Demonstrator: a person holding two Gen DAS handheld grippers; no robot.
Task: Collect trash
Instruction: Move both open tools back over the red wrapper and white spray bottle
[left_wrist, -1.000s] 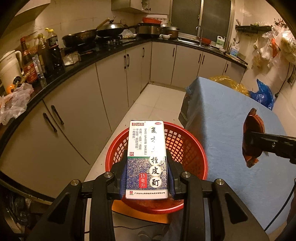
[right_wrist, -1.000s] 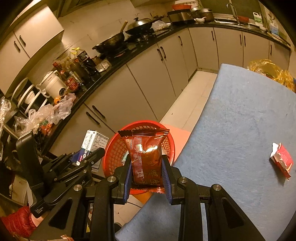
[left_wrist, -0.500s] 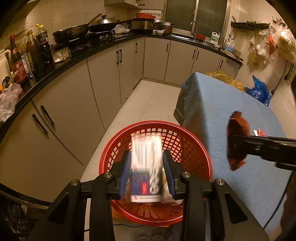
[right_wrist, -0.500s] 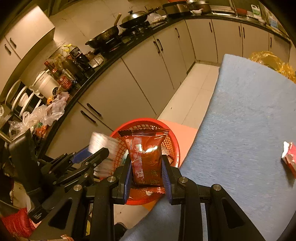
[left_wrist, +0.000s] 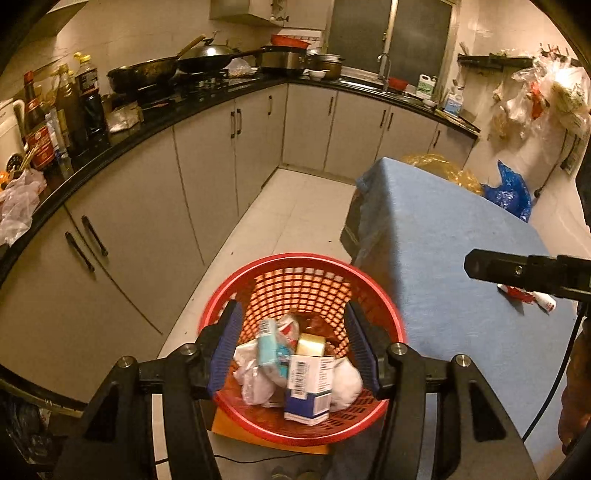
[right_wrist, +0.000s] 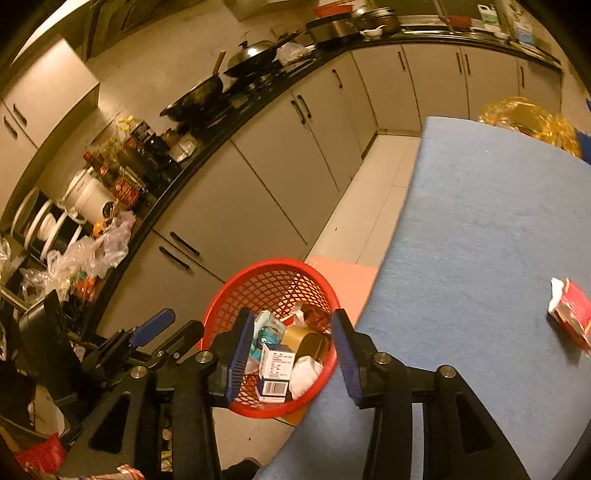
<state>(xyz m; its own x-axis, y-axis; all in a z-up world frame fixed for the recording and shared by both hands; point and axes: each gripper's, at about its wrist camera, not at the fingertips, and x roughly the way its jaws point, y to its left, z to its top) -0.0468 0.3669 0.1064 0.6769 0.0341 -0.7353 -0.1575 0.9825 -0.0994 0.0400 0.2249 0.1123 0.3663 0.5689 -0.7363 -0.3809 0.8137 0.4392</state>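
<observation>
A red mesh basket (left_wrist: 258, 269) stands on the floor beside the blue table, also in the right wrist view (right_wrist: 236, 291). Inside lie the medicine box (left_wrist: 308, 387) (right_wrist: 273, 373), the brown snack packet (right_wrist: 316, 317), a teal packet (left_wrist: 267, 345) and white wrappers. My left gripper (left_wrist: 293, 349) is open and empty above the basket. My right gripper (right_wrist: 291, 354) is open and empty above the basket's table side. A red and white wrapper (right_wrist: 570, 317) lies on the table at the right, also in the left wrist view (left_wrist: 526, 297).
The blue-clothed table (right_wrist: 480, 229) fills the right. Kitchen cabinets (left_wrist: 207, 173) and a black counter with pans and bottles run along the left. An orange board (right_wrist: 345, 284) lies under the basket. A yellow bag (left_wrist: 439, 168) and blue bag (left_wrist: 508, 192) sit beyond the table.
Both grippers opened. The medicine box dropped from the left one and the brown snack packet from the right one into the red basket.
</observation>
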